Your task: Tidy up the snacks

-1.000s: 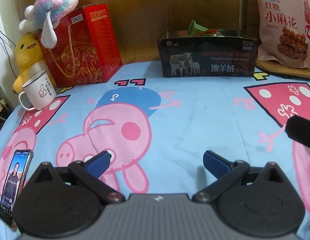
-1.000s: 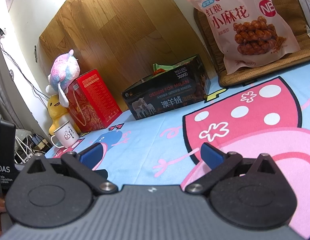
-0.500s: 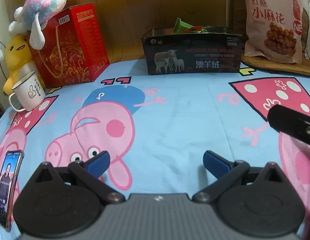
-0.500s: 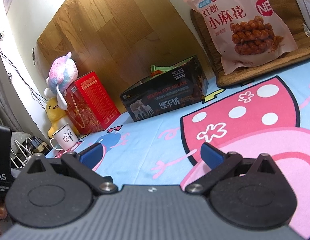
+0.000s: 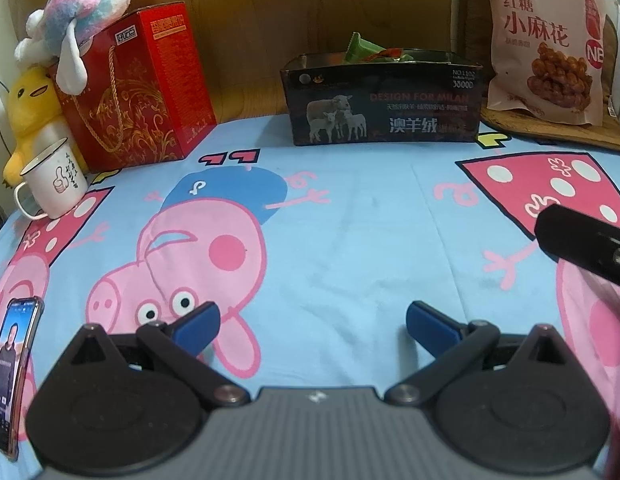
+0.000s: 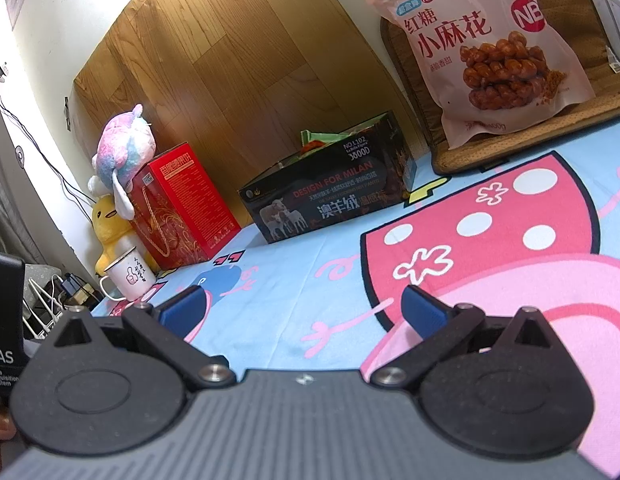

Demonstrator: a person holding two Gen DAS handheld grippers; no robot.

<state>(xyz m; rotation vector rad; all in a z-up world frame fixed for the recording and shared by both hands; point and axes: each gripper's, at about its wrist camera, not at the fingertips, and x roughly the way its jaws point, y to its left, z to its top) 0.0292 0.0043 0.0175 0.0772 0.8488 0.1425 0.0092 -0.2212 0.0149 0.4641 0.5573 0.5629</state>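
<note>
At the far left a white enamel mug (image 5: 54, 184) stands before a tall red gift box (image 5: 138, 88). Right of it, the open black cardboard box (image 5: 383, 100) holds green and red snack packets (image 5: 363, 46). Far right, a pink twisted-dough snack bag (image 5: 545, 40) leans upright. Left gripper (image 5: 311, 322) and right gripper (image 6: 302, 308) both hover spread and empty above the cartoon-pig sheet (image 5: 349, 240).

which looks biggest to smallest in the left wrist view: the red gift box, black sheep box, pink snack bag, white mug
1. black sheep box
2. red gift box, close to the black box in apparent size, so unsure
3. pink snack bag
4. white mug, smallest despite being nearest the camera
</note>
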